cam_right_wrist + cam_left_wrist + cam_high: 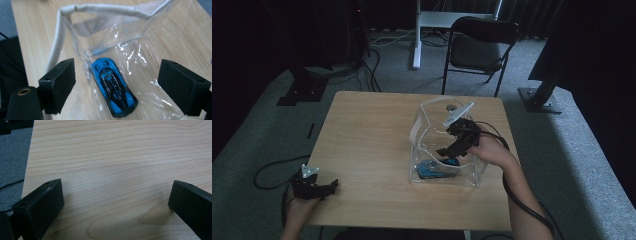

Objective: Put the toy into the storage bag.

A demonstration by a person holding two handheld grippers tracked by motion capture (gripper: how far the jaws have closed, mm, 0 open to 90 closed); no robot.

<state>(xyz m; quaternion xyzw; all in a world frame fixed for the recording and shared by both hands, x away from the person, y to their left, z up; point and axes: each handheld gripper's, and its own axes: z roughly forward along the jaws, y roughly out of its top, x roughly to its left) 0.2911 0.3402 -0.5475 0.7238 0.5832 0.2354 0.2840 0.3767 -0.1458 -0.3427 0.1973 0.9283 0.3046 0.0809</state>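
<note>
The left gripper (331, 188) rests at the near left corner of the table (362, 135), held in a hand. Its jaws are wide apart with bare wood between them. One cable trails from it off the table edge.

Farther in, the right gripper (451, 149) hangs over the open top of a clear bag (472, 175). Its jaws are wide too and hold nothing. One blue toy car (113, 91) lies flat on the bottom of the bag, right under this gripper. From the high view the car is hard to make out, because the gripper and shiny plastic cover part of it. The bag has a pale strap (100, 10) around its rim.

Behind the table stands one black chair (477, 47).
</note>
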